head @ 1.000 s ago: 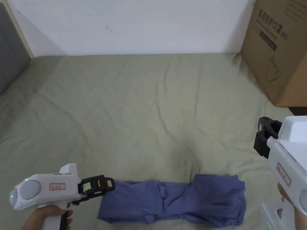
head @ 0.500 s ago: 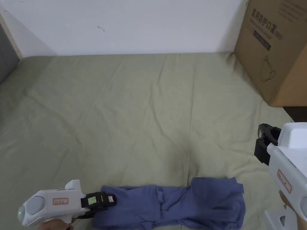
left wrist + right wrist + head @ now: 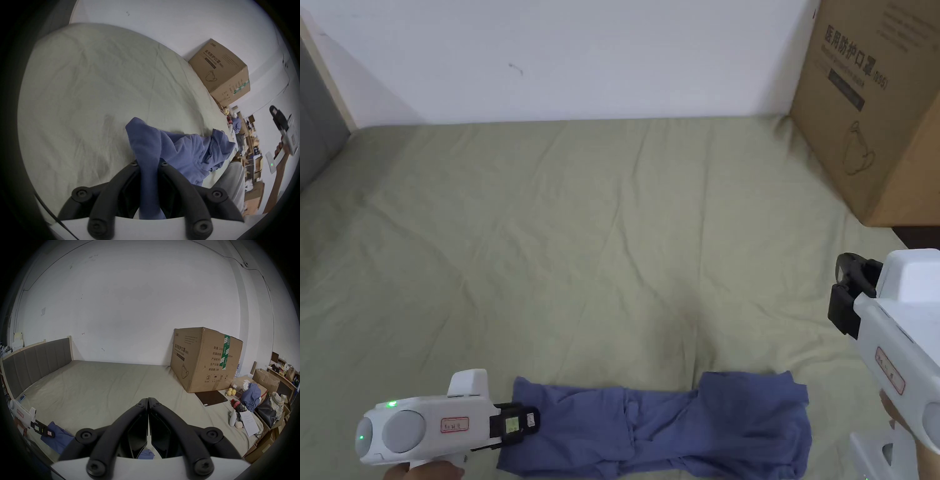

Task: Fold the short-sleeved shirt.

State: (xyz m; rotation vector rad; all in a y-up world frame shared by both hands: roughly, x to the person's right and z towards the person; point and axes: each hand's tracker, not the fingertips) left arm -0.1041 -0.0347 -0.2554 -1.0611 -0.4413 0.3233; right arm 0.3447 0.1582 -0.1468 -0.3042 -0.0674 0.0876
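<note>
On a bed covered by a pale green sheet [image 3: 581,237], one blue shirt [image 3: 675,425] lies crumpled into a long band along the near edge. Two handheld grippers are in play. One, the left gripper [image 3: 519,424], sits at the shirt's left end, and in the left gripper view its two black jaws are clamped on a fold of the blue cloth [image 3: 148,164], which runs down between them. The other, the right gripper [image 3: 845,294], is held in the air to the right of the shirt, well apart from it; in the right gripper view its jaws are pressed together with nothing between them [image 3: 148,400]. One large cardboard box [image 3: 881,106] stands on the bed's far right corner against a white wall [image 3: 581,56]. A grey padded headboard [image 3: 35,360] runs along the left side.
</note>
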